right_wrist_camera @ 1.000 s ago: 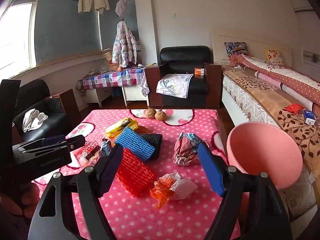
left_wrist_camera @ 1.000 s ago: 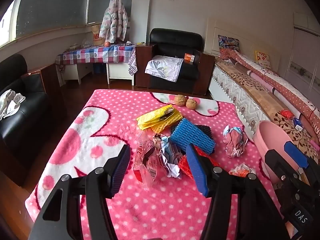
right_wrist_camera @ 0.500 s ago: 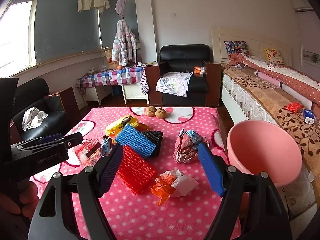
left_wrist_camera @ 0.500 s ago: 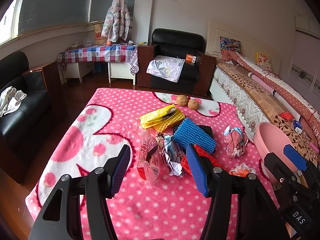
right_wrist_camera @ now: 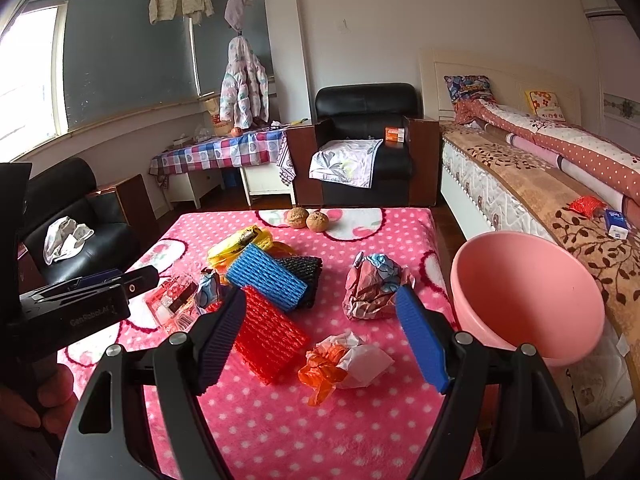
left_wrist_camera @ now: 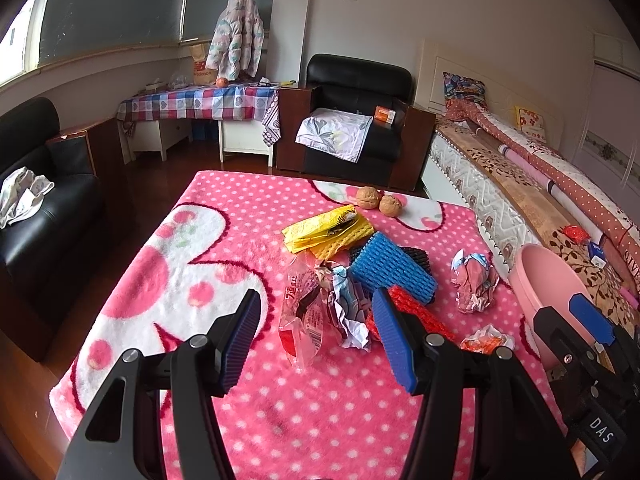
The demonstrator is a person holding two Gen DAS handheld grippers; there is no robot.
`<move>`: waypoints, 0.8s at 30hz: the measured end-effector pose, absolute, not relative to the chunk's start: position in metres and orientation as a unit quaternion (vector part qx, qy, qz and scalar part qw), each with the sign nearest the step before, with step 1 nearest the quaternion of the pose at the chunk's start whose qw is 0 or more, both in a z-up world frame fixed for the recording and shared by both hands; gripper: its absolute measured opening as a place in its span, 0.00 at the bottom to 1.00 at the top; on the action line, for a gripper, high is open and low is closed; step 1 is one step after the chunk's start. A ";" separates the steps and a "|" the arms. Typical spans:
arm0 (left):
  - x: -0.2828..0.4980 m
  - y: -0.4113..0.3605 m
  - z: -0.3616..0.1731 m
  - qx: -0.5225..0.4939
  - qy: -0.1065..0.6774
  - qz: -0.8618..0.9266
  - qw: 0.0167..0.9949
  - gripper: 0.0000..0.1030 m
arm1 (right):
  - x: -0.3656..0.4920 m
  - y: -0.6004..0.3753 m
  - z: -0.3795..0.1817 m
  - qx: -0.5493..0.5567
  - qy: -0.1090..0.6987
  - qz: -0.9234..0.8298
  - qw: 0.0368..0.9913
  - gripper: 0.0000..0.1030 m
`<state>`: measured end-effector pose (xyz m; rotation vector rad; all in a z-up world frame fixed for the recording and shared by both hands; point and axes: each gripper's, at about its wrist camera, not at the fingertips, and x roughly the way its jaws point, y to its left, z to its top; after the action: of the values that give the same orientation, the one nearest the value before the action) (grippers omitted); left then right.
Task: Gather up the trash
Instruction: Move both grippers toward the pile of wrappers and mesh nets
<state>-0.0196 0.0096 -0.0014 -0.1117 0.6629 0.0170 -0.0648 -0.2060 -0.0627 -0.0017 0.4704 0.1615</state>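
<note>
The blanket [right_wrist_camera: 360, 432] is showing pink with white polka dots and white-and-pink floral shapes. Foam nets are showing blue [right_wrist_camera: 266, 278], red [right_wrist_camera: 268, 336] and black [right_wrist_camera: 304, 270]. The wrapper [left_wrist_camera: 320, 230] is showing yellow. The crumpled wrapper [right_wrist_camera: 374, 288] is showing pink with blue. The basin [right_wrist_camera: 528, 300] is showing plain pink. Both grippers' pads [right_wrist_camera: 420, 340] are showing blue on black frames. The far tablecloth [left_wrist_camera: 200, 102] is showing a blue, red and white check.

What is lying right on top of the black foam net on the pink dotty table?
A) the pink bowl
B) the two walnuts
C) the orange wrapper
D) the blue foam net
D: the blue foam net lies across the black foam net, covering part of it. The two walnuts sit apart, farther back on the table.
</note>
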 end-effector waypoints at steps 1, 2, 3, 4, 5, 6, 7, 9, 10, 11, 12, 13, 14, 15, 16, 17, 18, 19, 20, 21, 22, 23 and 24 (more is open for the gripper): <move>-0.021 0.010 -0.002 -0.056 0.326 0.009 0.944 0.56 | -0.065 -0.206 -0.063 -0.001 0.233 0.080 0.969 0.75; -0.017 0.011 -0.004 -0.057 0.328 0.009 0.943 0.56 | -0.065 -0.206 -0.063 -0.002 0.233 0.079 0.969 0.75; -0.018 0.011 -0.004 -0.057 0.329 0.009 0.943 0.56 | -0.065 -0.206 -0.064 -0.002 0.234 0.079 0.969 0.75; -0.018 0.011 -0.004 -0.056 0.328 0.010 0.943 0.56 | -0.065 -0.206 -0.064 -0.002 0.234 0.079 0.969 0.75; -0.018 0.011 -0.004 -0.056 0.328 0.009 0.943 0.56 | -0.065 -0.206 -0.064 -0.003 0.235 0.080 0.969 0.75; -0.017 0.011 -0.004 -0.057 0.328 0.009 0.943 0.56 | -0.065 -0.206 -0.065 -0.004 0.236 0.080 0.968 0.75; -0.018 0.012 -0.005 -0.057 0.328 0.009 0.943 0.56 | -0.065 -0.206 -0.066 -0.004 0.237 0.081 0.968 0.75; -0.017 0.011 -0.005 -0.057 0.328 0.009 0.943 0.56 | -0.064 -0.206 -0.067 -0.005 0.239 0.081 0.968 0.75; -0.018 0.012 -0.005 -0.057 0.329 0.009 0.943 0.56 | -0.064 -0.206 -0.067 -0.005 0.240 0.081 0.967 0.75; -0.016 0.012 -0.007 -0.057 0.330 0.010 0.942 0.56 | -0.064 -0.206 -0.068 -0.005 0.240 0.081 0.967 0.75; -0.015 0.011 -0.009 -0.057 0.332 0.011 0.942 0.56 | -0.063 -0.206 -0.068 -0.005 0.242 0.080 0.967 0.75; -0.013 0.011 -0.010 -0.057 0.333 0.011 0.941 0.56 | -0.063 -0.207 -0.068 -0.004 0.242 0.080 0.967 0.75; -0.013 0.011 -0.011 -0.057 0.334 0.012 0.941 0.56 | -0.062 -0.207 -0.068 -0.003 0.244 0.079 0.967 0.75; -0.012 0.011 -0.012 -0.058 0.335 0.012 0.940 0.56 | -0.061 -0.208 -0.068 -0.002 0.245 0.079 0.966 0.75; -0.012 0.011 -0.013 -0.058 0.337 0.012 0.940 0.56 | -0.061 -0.209 -0.069 -0.001 0.246 0.078 0.966 0.75; -0.011 0.011 -0.013 -0.058 0.338 0.012 0.939 0.56 | -0.061 -0.209 -0.069 0.000 0.247 0.077 0.966 0.75; -0.010 0.011 -0.014 -0.059 0.339 0.012 0.939 0.56 | -0.060 -0.210 -0.070 0.001 0.249 0.077 0.966 0.75; -0.010 0.011 -0.015 -0.059 0.341 0.013 0.938 0.56 | -0.060 -0.211 -0.069 0.002 0.250 0.076 0.965 0.75; -0.009 0.011 -0.015 -0.059 0.342 0.013 0.938 0.56 | -0.059 -0.212 -0.070 0.003 0.251 0.076 0.965 0.75; -0.008 0.010 -0.014 -0.059 0.343 0.012 0.937 0.56 | -0.058 -0.213 -0.070 0.004 0.252 0.076 0.965 0.75; -0.008 0.010 -0.015 -0.059 0.344 0.012 0.937 0.56 | -0.058 -0.213 -0.070 0.005 0.253 0.075 0.965 0.75; -0.008 0.010 -0.015 -0.059 0.344 0.012 0.937 0.56 | -0.057 -0.214 -0.070 0.004 0.253 0.075 0.964 0.75; -0.008 0.010 -0.015 -0.059 0.343 0.012 0.937 0.56 | -0.057 -0.214 -0.070 0.004 0.254 0.075 0.964 0.75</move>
<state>-0.0082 0.0098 -0.0151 -0.1200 0.7014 0.0253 -0.0574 -0.2141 -0.0701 0.0077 0.5134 0.1514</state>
